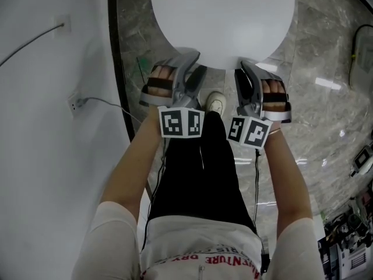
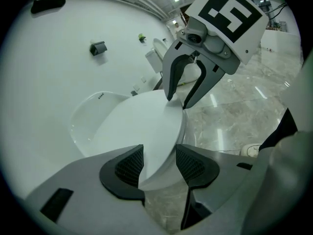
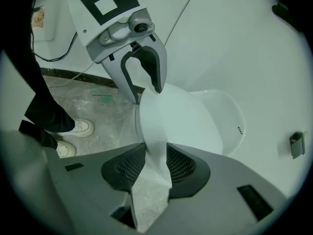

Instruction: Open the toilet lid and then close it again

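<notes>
The white toilet lid (image 1: pixel 221 16) fills the top of the head view, and both grippers are at its near rim. In the left gripper view the lid (image 2: pixel 142 126) stands tilted above the bowl (image 2: pixel 80 126). Its edge runs between my left gripper's (image 2: pixel 159 163) jaws, with a gap on the right-hand pad's side. My right gripper (image 3: pixel 155 163) has both pads pressed on the lid's (image 3: pixel 166 116) edge. Each gripper shows in the other's view: the right gripper (image 2: pixel 178 99) and the left gripper (image 3: pixel 146 94) both straddle the rim. Seen from the head, the left gripper (image 1: pixel 195 60) and right gripper (image 1: pixel 243 66) sit close together.
A white wall (image 1: pixel 46 98) with a socket and cable (image 1: pixel 73 105) stands at the left. The person's shoe (image 1: pixel 217 102) is on the marble floor (image 1: pixel 326 98) just below the lid. Cluttered equipment (image 1: pixel 355 238) lies at the bottom right.
</notes>
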Available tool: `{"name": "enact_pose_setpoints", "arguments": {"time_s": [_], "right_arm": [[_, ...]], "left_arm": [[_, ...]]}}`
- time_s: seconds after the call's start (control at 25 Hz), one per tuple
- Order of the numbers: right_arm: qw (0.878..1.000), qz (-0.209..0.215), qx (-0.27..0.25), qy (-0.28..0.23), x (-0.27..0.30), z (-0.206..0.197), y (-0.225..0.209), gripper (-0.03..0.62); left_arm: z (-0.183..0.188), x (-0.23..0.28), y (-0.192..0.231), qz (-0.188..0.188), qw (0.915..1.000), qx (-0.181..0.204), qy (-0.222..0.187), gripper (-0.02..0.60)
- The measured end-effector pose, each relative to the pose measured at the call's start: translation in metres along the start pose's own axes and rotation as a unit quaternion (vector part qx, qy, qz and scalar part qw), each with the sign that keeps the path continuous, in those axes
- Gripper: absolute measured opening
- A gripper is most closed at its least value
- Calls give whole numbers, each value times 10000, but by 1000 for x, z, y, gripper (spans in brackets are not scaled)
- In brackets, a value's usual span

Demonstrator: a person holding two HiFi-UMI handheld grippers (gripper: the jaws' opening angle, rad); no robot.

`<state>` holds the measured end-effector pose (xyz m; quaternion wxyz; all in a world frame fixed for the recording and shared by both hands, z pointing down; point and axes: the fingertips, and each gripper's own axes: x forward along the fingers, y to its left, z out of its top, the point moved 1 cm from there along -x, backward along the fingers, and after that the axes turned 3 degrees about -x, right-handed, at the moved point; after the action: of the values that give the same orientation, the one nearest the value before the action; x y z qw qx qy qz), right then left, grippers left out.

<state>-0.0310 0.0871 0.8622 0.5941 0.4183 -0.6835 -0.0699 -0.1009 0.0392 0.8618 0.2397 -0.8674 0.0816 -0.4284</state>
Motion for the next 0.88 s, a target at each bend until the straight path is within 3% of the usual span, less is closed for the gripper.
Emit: {"name": "enact_pose_setpoints", "arguments": {"time_s": [0.44,0.88], "right_arm": [[9999,48,-8,-144,-40,13,-35,112],[9985,-254,173,-450,-114,49,-141,72]], "left_arm": [[30,-31,24,-23,9999,65,-143,162],[101,-99,116,252,9988,233,-358,92]]}}
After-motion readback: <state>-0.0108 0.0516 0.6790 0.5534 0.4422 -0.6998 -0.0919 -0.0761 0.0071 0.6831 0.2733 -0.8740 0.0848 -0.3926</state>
